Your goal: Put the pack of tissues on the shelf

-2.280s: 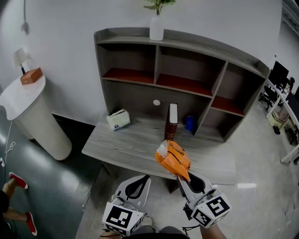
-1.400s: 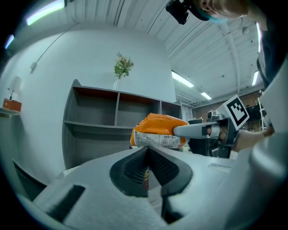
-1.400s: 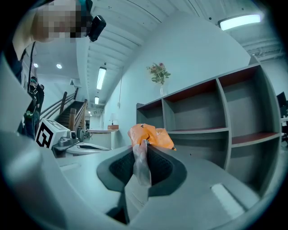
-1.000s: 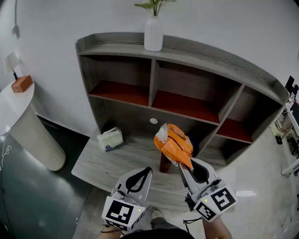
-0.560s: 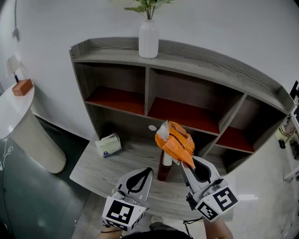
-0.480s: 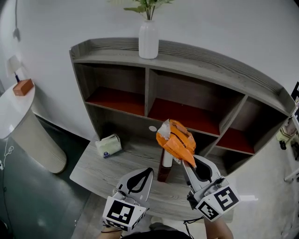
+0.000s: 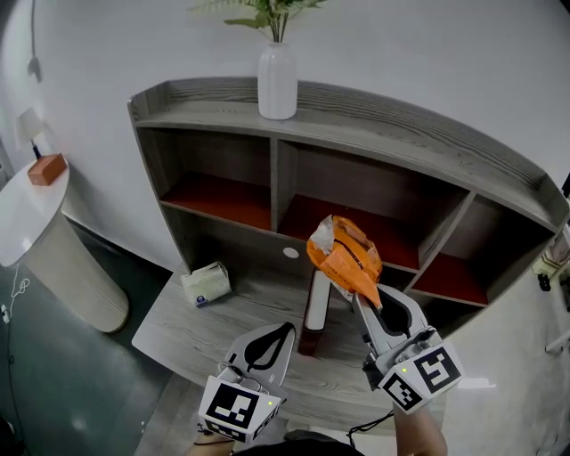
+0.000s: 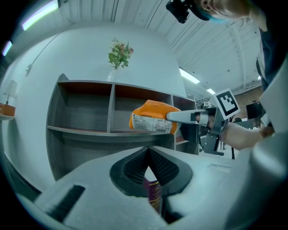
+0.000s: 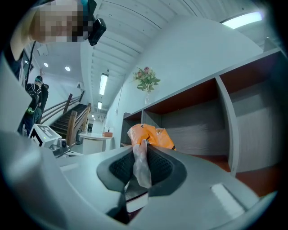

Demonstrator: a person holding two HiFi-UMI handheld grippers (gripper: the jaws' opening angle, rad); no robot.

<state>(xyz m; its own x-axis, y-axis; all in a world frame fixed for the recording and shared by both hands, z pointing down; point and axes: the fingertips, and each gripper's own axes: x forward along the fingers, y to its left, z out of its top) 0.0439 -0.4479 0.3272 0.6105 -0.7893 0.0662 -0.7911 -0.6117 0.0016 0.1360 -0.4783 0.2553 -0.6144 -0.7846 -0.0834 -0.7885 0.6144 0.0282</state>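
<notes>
The pack of tissues (image 7: 343, 258) is gripped by the right gripper (image 7: 356, 289). In the right gripper view its clear plastic end is seen pinched between the two jaws, which are closed on it, and the orange body of the pack juts out just beyond the jaw tips. The pack is held in the air. Ahead of these jaws the middle compartment of the shelf (image 7: 403, 135) is seen, with a red floor, and the pack is placed in front of its opening. Whether that floor is touched cannot be told.

The jaws of the left gripper (image 7: 286, 329) are closed, tip against tip, and nothing is held between them. Ahead of and above them, to their right, the orange pack is seen in the left gripper view. A dark red book (image 7: 313, 307) is stood upright on the desk top (image 7: 191, 331) just beyond and below both pairs of jaws.

Far above the jaws, a white vase (image 7: 277, 82) is set on the shelf's top board, and a green plant (image 7: 267, 11) is held in it. To the left of the left jaws, a small pale box (image 7: 206, 283) is seen on the desk top.
</notes>
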